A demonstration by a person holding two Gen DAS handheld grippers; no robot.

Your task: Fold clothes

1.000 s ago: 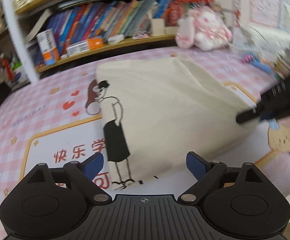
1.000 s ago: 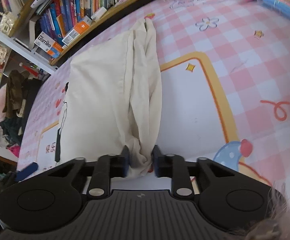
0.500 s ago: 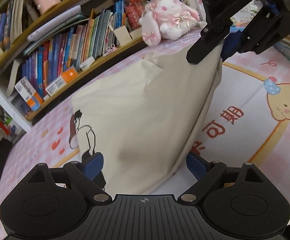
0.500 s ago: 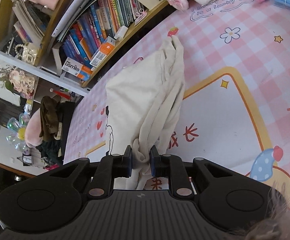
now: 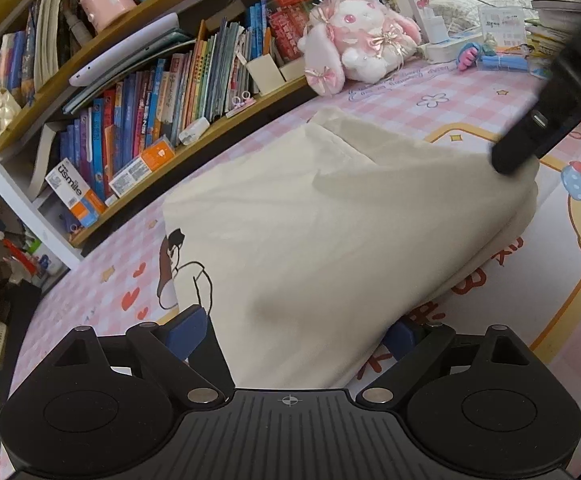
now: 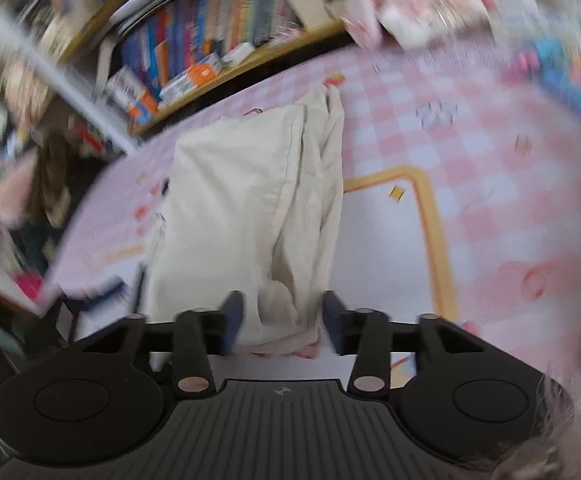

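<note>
Right hand-held gripper (image 6: 283,322) has let go of the bunched edge, fingers now spread around it, so the cream garment (image 5: 330,240) lies doubled on the pink tabletop (image 5: 430,100); left hand-held gripper (image 5: 294,332) spread at its near edge.

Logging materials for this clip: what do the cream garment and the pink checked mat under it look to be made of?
The cream garment looks like matte woven cotton: it drapes in soft creases with no shine. The pink checked mat looks like smooth printed vinyl or plastic, flat with crisp graphics; the exact material is unclear.
</note>
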